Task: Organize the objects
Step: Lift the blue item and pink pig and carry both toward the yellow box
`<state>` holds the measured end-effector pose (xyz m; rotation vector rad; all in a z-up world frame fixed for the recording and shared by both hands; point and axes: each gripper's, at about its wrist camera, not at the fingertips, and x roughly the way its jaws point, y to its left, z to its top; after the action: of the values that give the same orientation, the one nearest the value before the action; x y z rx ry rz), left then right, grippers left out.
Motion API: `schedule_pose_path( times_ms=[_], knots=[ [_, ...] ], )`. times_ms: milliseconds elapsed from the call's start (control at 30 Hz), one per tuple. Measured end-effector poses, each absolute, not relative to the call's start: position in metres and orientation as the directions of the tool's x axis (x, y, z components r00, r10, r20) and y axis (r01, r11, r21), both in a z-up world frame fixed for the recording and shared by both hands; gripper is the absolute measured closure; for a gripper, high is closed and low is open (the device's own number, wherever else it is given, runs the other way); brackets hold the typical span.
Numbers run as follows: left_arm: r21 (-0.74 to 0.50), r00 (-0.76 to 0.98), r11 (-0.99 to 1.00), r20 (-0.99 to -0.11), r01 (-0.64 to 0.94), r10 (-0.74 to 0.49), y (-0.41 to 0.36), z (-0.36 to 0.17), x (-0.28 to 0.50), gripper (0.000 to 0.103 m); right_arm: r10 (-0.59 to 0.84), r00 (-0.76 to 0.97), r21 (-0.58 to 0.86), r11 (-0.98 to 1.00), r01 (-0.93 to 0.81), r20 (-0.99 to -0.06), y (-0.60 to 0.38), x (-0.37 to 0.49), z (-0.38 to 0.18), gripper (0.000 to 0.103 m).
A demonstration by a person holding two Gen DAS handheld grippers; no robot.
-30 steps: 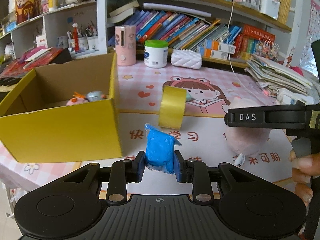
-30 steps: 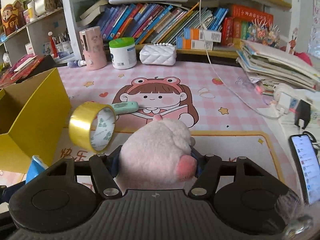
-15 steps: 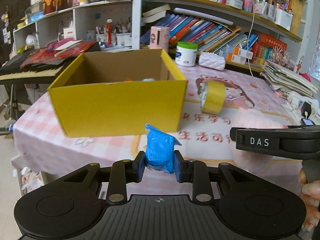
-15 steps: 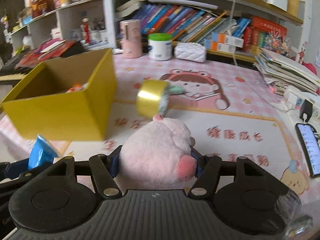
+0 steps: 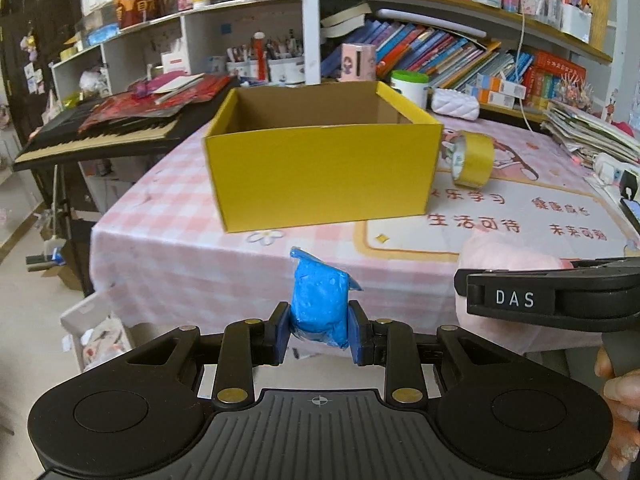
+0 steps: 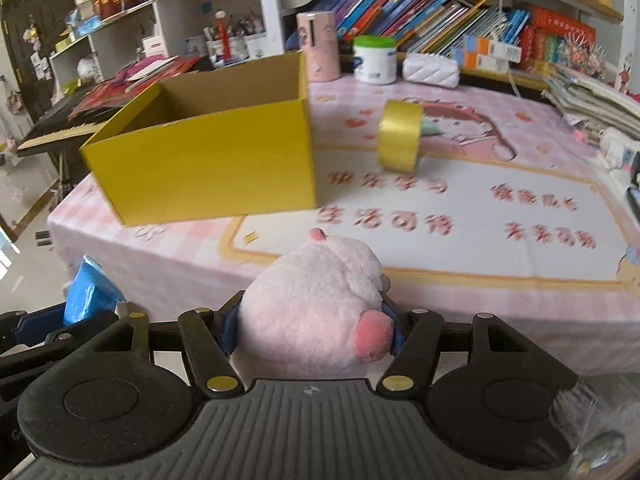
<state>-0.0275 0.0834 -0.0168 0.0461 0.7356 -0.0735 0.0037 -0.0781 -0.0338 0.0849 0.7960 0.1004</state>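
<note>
My left gripper [image 5: 319, 334] is shut on a blue packet [image 5: 318, 300], held off the table's front edge. My right gripper [image 6: 310, 330] is shut on a pink plush toy [image 6: 316, 304], also in front of the table. The blue packet [image 6: 90, 290] shows at the left of the right wrist view; the plush [image 5: 516, 280] shows at the right of the left wrist view. An open yellow cardboard box [image 5: 320, 168] [image 6: 208, 152] stands on the pink table ahead. A gold tape roll [image 5: 472, 158] [image 6: 400, 136] stands on edge to the box's right.
A desk mat with a cartoon girl [image 6: 460, 200] covers the table right of the box. At the back stand a pink canister [image 6: 318, 46], a green-lidded jar [image 6: 374, 60] and a white pouch [image 6: 430, 70]. A keyboard [image 5: 96, 132] sits left of the table. Papers [image 5: 592, 132] pile at right.
Both grippers have pulled back from the table with their objects still held; the box and tape roll now look farther away and the table's front edge and floor are in view.
</note>
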Motion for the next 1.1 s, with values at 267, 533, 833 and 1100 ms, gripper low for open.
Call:
schedule_pose_path(
  times_ms=[267, 533, 833, 1100],
  knots=[
    [0.003, 0.764, 0.999, -0.644, 0.051, -0.037, 0.107, -0.009, -0.044, 0.075, 0.154, 0.697, 0.107, 0.988, -0.111, -0.700, -0.051, -0.010, -0.025, 0.040],
    [-0.009, 0.780, 1.000, -0.626, 0.015, -0.017, 0.121, -0.003, -0.046, 0.075, 0.169, 0.706, 0.091, 0.985, -0.147, -0.688, -0.038, -0.012, -0.018, 0.040],
    [-0.010, 0.790, 1.000, -0.613, 0.027, -0.028, 0.122, 0.000, -0.047, 0.075, 0.170, 0.720, 0.082, 0.984, -0.156, -0.672, -0.036, -0.015, -0.011, 0.040],
    [-0.021, 0.790, 0.999, -0.612, 0.027, -0.034, 0.123, 0.001, -0.048, 0.075, 0.165, 0.725, 0.071, 0.985, -0.158, -0.669, -0.036, -0.017, -0.008, 0.040]
  ],
)
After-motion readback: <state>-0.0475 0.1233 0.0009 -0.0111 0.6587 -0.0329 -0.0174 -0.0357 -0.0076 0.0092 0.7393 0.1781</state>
